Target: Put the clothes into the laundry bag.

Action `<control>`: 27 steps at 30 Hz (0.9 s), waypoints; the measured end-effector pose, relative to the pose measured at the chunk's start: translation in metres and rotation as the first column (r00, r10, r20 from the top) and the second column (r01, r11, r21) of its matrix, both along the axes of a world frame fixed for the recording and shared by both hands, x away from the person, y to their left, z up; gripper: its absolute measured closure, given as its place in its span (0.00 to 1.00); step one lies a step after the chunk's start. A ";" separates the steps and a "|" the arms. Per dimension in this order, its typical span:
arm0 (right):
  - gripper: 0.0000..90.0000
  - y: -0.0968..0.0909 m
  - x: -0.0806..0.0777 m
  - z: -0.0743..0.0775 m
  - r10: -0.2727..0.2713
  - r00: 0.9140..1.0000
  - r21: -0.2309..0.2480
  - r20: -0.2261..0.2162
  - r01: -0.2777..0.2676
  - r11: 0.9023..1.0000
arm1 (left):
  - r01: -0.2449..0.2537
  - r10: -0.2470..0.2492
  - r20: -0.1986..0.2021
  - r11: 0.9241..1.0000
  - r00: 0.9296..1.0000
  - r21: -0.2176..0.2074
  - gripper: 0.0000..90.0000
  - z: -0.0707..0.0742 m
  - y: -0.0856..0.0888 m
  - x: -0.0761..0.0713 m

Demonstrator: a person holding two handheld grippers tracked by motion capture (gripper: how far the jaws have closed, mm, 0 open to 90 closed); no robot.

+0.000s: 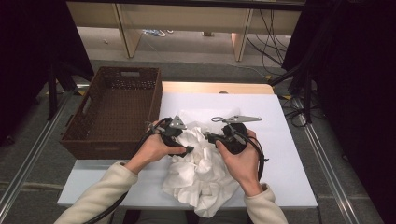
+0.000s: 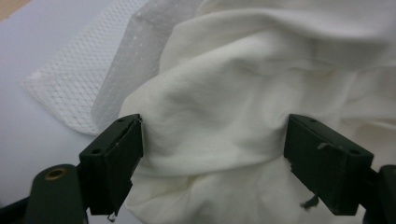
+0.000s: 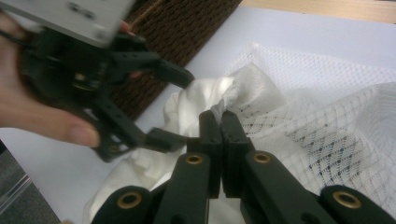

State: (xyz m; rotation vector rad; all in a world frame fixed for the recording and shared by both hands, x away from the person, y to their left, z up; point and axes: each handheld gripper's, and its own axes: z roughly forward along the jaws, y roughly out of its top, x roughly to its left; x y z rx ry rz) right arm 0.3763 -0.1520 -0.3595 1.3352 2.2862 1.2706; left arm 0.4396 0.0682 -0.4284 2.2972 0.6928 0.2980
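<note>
A crumpled white cloth (image 1: 201,168) lies on the white table, partly on a white mesh bag (image 1: 191,115). My left gripper (image 1: 187,142) is at the cloth's left side. In the left gripper view its jaws stand wide apart (image 2: 212,163) with a bulge of cloth (image 2: 224,107) between them and the mesh bag (image 2: 79,79) beyond. My right gripper (image 1: 212,136) faces it from the right. In the right gripper view its jaws (image 3: 219,116) are pinched together on the edge of the mesh bag (image 3: 327,126), beside a fold of cloth (image 3: 196,100). The left gripper (image 3: 173,107) straddles that fold, open.
A dark brown woven basket (image 1: 112,140) stands at the table's left edge, close to my left hand, and shows behind it as basket (image 3: 187,23). The white table top (image 1: 285,158) has bare room to the right. Cables lie on the floor beyond.
</note>
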 end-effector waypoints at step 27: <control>1.00 -0.003 -0.001 0.003 -0.049 0.999 0.009 0.016 0.049 0.999 | 0.048 -0.050 -0.017 0.996 0.999 -0.073 0.94 0.036 0.001 -0.036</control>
